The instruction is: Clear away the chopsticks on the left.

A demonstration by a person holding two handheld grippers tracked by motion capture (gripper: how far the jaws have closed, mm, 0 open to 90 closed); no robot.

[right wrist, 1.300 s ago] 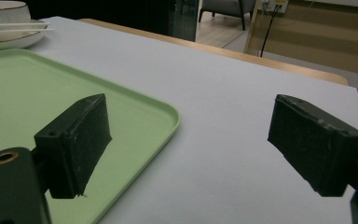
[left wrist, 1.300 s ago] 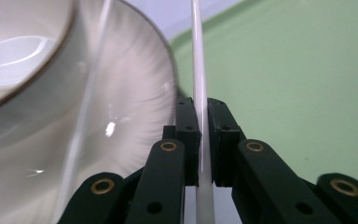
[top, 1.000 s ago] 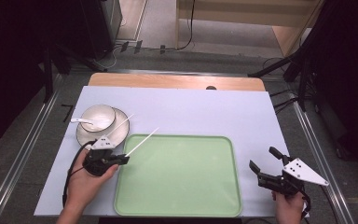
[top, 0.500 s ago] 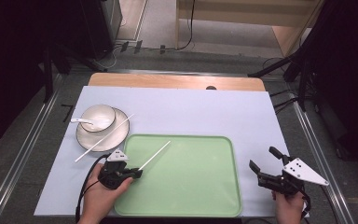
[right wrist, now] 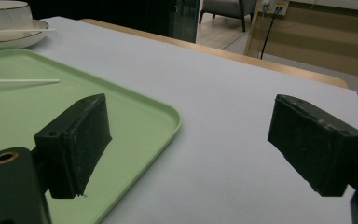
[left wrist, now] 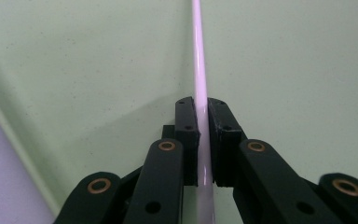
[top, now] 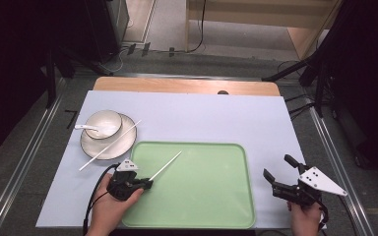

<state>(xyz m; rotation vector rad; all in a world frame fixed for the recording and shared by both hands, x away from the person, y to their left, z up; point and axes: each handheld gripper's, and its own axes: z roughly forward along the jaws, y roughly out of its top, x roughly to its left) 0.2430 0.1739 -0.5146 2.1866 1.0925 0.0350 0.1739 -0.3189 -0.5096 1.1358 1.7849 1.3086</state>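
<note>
- The left gripper (top: 146,185), at the lower left of the high view, is clamped on one white chopstick (top: 166,165); in the left gripper view the stick (left wrist: 199,70) runs up between the closed jaws over the green surface.
- That chopstick hangs over the left part of the green tray (top: 211,196) (whether its tip touches, I cannot tell).
- A second chopstick (top: 109,146) lies across the plate (top: 91,147) in the left middle, beside the bowl (top: 106,120) with a spoon (top: 86,128).
- The right gripper (top: 281,172), lower right, sits with jaws wide apart and empty, off the tray's edge.
- My guess: the tableware is going onto the tray; one stick nearly delivered, the rest untouched.
</note>
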